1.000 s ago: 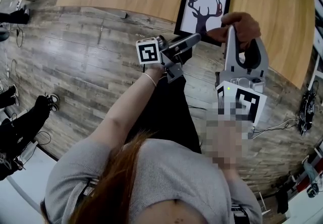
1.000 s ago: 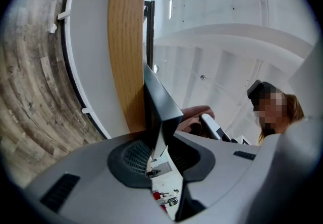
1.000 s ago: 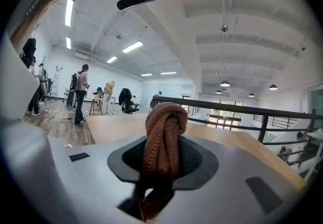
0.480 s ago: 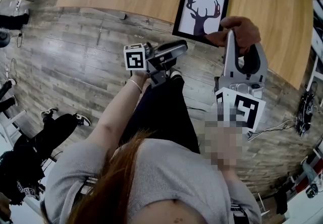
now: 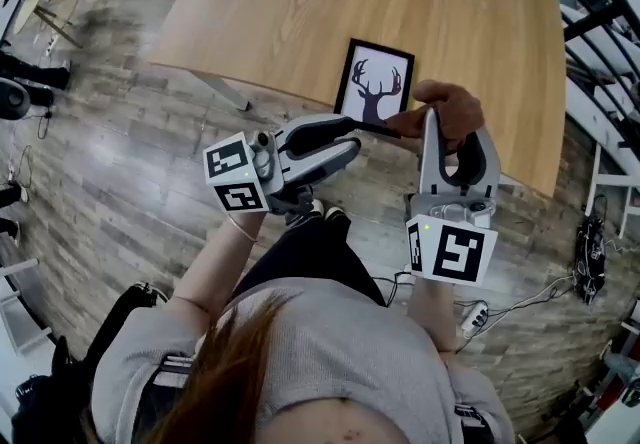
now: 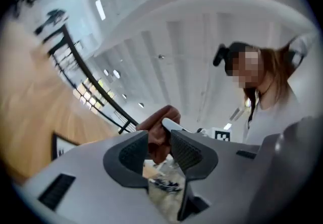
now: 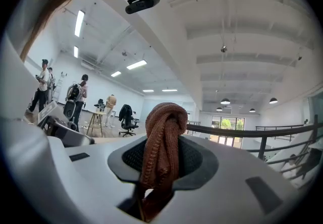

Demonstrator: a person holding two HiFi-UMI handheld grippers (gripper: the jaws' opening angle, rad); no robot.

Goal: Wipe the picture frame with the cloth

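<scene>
Right gripper (image 7: 162, 158) is clamped on the brown cloth (image 7: 161, 127) — the knit bunches up out of its closed jaws. Left gripper (image 6: 159, 142) points across at it, jaws closing. The cloth shows in the gap between them, but the pads are not yet pressing on it.

The picture frame (image 5: 373, 82), a deer print, lies flat on the wooden table (image 5: 300, 2) near its front edge. The head view has the cloth by its near right corner — contact can't be judged.

Plank floor (image 5: 130, 162); black railing (image 7: 252, 131); white ceiling with strip lights.
</scene>
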